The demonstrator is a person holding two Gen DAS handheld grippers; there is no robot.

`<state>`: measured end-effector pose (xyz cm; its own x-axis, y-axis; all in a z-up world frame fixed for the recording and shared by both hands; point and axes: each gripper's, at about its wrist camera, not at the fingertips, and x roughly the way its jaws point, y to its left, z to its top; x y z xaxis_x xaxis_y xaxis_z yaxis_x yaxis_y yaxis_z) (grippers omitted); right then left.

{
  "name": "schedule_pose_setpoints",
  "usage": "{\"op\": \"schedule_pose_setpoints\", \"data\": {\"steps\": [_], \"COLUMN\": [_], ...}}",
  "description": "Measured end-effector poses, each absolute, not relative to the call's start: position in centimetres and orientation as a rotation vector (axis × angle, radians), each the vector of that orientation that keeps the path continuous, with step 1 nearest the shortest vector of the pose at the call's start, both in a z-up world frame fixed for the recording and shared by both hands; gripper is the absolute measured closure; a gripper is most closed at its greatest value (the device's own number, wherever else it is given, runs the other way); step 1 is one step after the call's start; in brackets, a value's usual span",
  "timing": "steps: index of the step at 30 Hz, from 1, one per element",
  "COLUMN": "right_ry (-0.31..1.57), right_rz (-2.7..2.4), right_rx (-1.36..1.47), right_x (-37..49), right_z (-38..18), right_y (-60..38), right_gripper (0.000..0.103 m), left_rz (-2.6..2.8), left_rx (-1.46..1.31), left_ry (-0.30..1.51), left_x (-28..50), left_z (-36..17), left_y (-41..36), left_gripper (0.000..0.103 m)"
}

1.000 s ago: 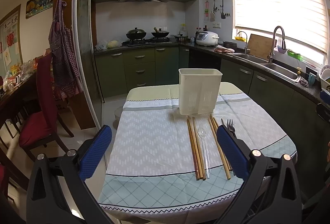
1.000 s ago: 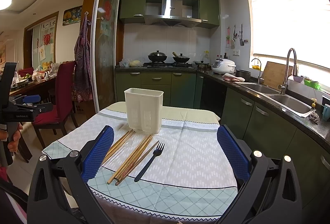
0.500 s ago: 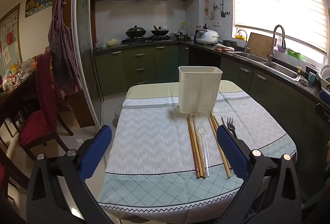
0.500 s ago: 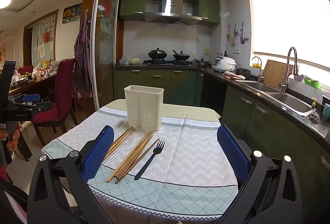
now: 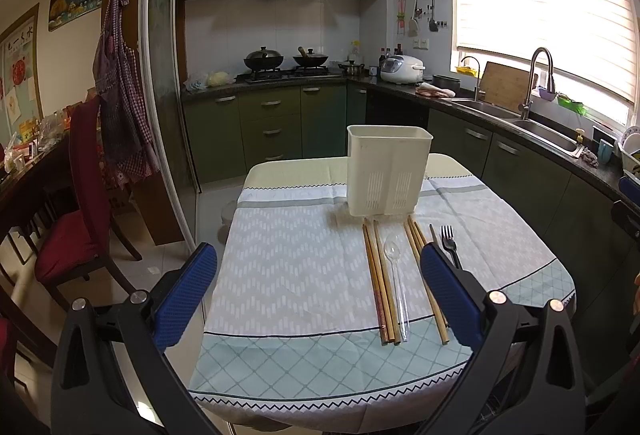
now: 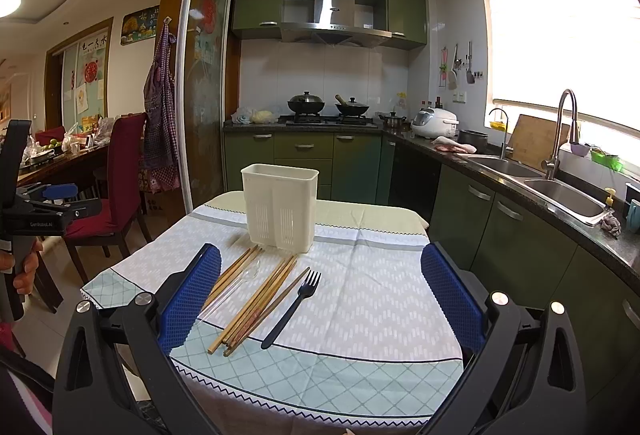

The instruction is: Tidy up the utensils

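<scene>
A cream utensil holder stands upright on the table; it also shows in the right wrist view. In front of it lie wooden chopsticks, a clear plastic spoon and a black fork. My left gripper is open and empty, held before the table's near edge. My right gripper is open and empty, above the near edge, apart from the utensils. The left gripper also appears at the far left of the right wrist view.
The table has a patterned cloth. A red chair stands to the left. Green cabinets, a stove with pots and a sink line the back and right.
Both views have crept slightly closer to the table. Nothing on the table has moved.
</scene>
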<state>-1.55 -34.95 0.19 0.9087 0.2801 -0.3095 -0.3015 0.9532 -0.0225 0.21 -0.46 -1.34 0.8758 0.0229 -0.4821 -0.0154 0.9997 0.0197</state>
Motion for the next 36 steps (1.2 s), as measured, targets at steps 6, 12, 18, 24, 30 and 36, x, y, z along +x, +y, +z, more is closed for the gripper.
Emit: {"op": "schedule_pose_setpoints", "data": {"steps": [6,12,18,24,30,36], "right_ry": [0.31,0.314,0.316,0.317,0.321,0.342], "right_rz": [0.3,0.302,0.302,0.304,0.301,0.302], "right_rx": [-0.071,-0.071,-0.069,-0.07,-0.07,-0.068], "right_x": [-1.5,-1.5,-1.6,-1.5,-1.5,-1.1], "right_z": [0.1,-0.5,-0.6,-0.6,-0.8,-1.9], "right_y": [-34.9,-34.7,-34.7,-34.6,-34.6,-34.2], "right_gripper": [0.004,0.004,0.004,0.004,0.004,0.004], "left_rz": [0.021,0.021,0.02,0.02,0.019,0.017], "left_rx": [0.014,0.011,0.012,0.011,0.011,0.007], "left_ry": [0.508,0.516,0.515,0.517,0.522,0.541], "left_x": [0.3,0.4,0.4,0.4,0.4,0.9], "left_z": [-1.5,-1.7,-1.7,-1.7,-2.0,-2.5], "left_y": [-0.4,-0.4,-0.4,-0.4,-0.4,-0.5], "left_gripper": [0.006,0.006,0.006,0.006,0.006,0.006]}}
